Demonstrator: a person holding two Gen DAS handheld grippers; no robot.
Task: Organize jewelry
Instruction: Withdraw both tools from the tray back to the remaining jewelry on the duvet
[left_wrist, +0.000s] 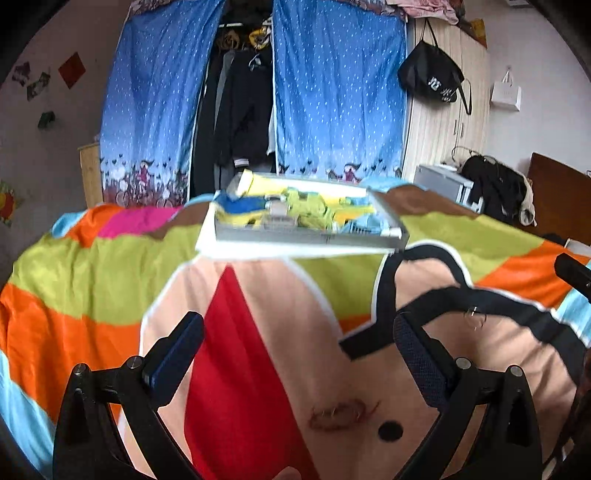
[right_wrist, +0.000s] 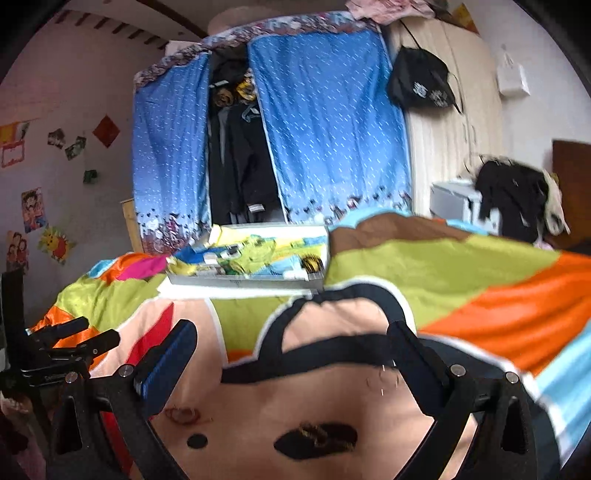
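A grey compartment box (left_wrist: 306, 239) sits on the bright bedspread (left_wrist: 92, 280), with small items inside that I cannot make out. Nearer to me, a reddish-brown bracelet (left_wrist: 340, 419) lies on the peach patch, and a thin wire hoop (left_wrist: 476, 319) rests further right. My left gripper (left_wrist: 295, 336) hangs open above the cloth, holding nothing. In the right wrist view the box (right_wrist: 240, 283) is ahead to the left. A gold chain (right_wrist: 314, 434) lies on a black patch, with the bracelet (right_wrist: 183, 415) left of it and the hoop (right_wrist: 382, 380) right. My right gripper (right_wrist: 291, 343) is open and empty.
Beyond the bed stands a cloth wardrobe with blue curtains (left_wrist: 332, 92) and dark clothes between them. A black bag (left_wrist: 430, 79) hangs on a wooden cupboard at the right. A chair with dark clothing (left_wrist: 495, 184) stands by the bed's right side.
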